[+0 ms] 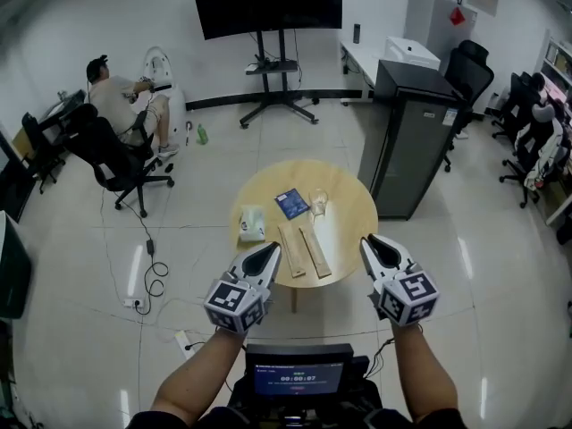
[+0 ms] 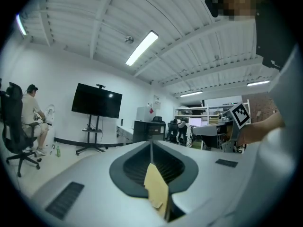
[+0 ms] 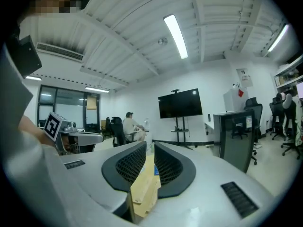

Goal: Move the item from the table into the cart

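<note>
A round wooden table (image 1: 357, 214) stands ahead of me in the head view. On it lie a white-and-green packet (image 1: 252, 222), a blue packet (image 1: 290, 204), a clear cup (image 1: 317, 202) and two long tan strips (image 1: 305, 250). My left gripper (image 1: 271, 250) hovers over the table's near left edge; its jaws meet in a thin line with nothing between them (image 2: 151, 145). My right gripper (image 1: 369, 242) hangs at the near right edge, apart from every item. A narrow gap shows between its pads (image 3: 149, 148), and nothing is held there.
A dark unit with a lit screen (image 1: 299, 369) sits low between my forearms. A tall dark cabinet (image 1: 407, 137) stands right of the table. A person in an office chair (image 1: 116, 105) sits at the far left, with cables (image 1: 152, 275) on the floor. A screen on a stand (image 1: 268, 7) is behind.
</note>
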`<state>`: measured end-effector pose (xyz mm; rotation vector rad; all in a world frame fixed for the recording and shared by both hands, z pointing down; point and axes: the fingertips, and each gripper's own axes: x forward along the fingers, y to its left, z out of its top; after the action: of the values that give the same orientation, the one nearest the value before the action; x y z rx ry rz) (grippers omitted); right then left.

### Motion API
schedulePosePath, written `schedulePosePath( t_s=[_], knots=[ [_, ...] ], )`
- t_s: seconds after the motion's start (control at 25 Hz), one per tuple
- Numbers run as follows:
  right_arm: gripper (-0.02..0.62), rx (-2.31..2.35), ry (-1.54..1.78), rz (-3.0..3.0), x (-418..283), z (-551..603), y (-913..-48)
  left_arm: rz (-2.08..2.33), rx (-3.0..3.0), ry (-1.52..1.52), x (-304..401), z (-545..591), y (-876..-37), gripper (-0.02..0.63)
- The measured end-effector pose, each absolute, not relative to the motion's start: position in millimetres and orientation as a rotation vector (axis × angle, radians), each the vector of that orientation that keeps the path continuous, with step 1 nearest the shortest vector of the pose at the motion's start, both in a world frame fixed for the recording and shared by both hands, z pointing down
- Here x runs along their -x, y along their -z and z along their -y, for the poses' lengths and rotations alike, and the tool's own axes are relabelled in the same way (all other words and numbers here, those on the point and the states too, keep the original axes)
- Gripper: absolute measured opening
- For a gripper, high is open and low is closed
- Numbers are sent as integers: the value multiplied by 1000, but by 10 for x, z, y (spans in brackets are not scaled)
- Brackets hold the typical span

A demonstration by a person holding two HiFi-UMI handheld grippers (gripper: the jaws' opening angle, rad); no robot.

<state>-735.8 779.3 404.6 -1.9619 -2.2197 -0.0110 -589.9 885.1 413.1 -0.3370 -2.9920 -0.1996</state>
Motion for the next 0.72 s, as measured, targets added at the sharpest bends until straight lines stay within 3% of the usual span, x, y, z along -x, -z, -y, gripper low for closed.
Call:
schedulePosePath(
  t_s=[0.08, 0.16, 0.32, 0.44, 0.52, 0.72],
  knots=[
    [59, 2004, 34, 2180, 7488, -8085, -4113, 2981, 399, 191, 5945, -9129, -4174, 23],
    [135, 2038, 75, 2140, 7601, -8419, -4216, 2967, 472, 191, 5976, -9455, -4237, 23],
    [135, 2071, 135, 2061, 7788, -9075, -4411, 2962, 514, 219, 6112, -10038, -4431, 23],
    [199, 2053, 237, 2012, 7888, -9841, -4569, 2960, 532, 230, 6209, -10738, -4515, 23],
    [201, 2030, 312, 2007, 7888, -10320, -4668, 2973, 553, 248, 6189, -11240, -4511, 63],
    [201, 1984, 516, 1921, 8114, -11412, -5136, 2943, 466, 261, 6426, -12271, -4701, 63]
  ],
)
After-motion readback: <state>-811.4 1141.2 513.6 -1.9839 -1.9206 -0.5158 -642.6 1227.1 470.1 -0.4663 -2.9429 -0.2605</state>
